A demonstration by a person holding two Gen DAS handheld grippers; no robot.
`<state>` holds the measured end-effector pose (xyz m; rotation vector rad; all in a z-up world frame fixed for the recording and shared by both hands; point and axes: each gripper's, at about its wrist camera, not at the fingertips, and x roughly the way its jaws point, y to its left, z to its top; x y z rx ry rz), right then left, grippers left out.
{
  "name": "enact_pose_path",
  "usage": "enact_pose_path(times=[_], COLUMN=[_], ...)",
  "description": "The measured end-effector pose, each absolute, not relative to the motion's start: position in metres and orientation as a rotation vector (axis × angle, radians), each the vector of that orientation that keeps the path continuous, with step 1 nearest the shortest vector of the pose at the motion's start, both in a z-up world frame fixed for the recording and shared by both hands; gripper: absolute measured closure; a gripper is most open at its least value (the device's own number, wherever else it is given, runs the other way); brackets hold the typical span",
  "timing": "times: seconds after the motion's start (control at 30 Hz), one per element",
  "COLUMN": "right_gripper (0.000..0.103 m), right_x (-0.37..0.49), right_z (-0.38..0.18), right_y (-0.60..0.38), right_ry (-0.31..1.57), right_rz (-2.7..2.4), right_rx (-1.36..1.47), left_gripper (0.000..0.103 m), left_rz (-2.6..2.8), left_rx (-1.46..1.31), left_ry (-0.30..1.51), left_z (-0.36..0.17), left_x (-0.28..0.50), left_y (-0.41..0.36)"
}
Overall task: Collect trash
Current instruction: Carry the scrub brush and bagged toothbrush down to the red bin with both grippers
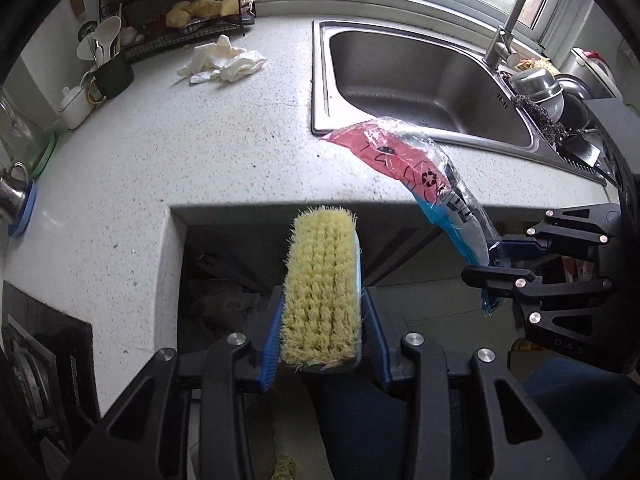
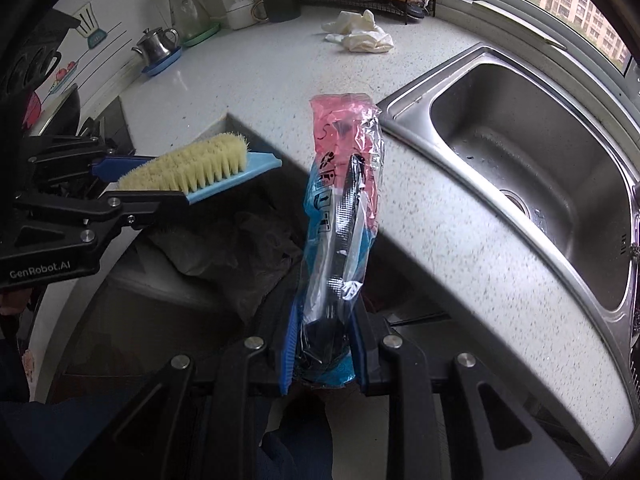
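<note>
Left tongs (image 1: 322,320) clamped on the scrub brush (image 1: 322,288), bristles facing the camera, held out past the desk (image 1: 200,160) edge; right tongs (image 2: 324,344) pinched narrow on the red-and-blue plastic packet (image 2: 344,200), upright, near the sink (image 2: 540,160); crumpled white gloves (image 1: 222,60) lie on the desk beyond.

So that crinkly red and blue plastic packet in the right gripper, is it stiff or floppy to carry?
The red and blue plastic packet probably holds its shape somewhat: it stands upright above the right gripper, perhaps stiffened by the dark item inside. Its loose, wrinkled top likely flexes easily. The glossy film may be slippery, though the pads press it on both sides.
</note>
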<state>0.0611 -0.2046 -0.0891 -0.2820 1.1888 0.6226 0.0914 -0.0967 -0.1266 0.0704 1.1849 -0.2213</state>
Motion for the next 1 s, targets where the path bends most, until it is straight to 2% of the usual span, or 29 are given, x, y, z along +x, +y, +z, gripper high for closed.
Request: enact_pose_path(times=[0.3, 0.57, 1.0], right_gripper=[0.081, 0.081, 0.081], right_x=[0.04, 0.021, 0.043], right_z=[-0.106, -0.139, -0.254], right_y=[-0.195, -0.186, -0.176], right_ry=[1.252, 1.379, 1.559], right_rz=[0.611, 0.582, 0.548], right_rx=[-0.266, -0.261, -0.238], left_gripper=[0.069, 0.069, 0.069], left_rz=[-0.265, -0.293, -0.335], left_rx=[0.081, 0.058, 0.027], left_ry=[1.272, 1.377, 1.469], left_z=[-0.158, -0.199, -0.314], left_x=[0.065, 0.057, 0.081], left_y=[-0.108, -0.105, -0.116])
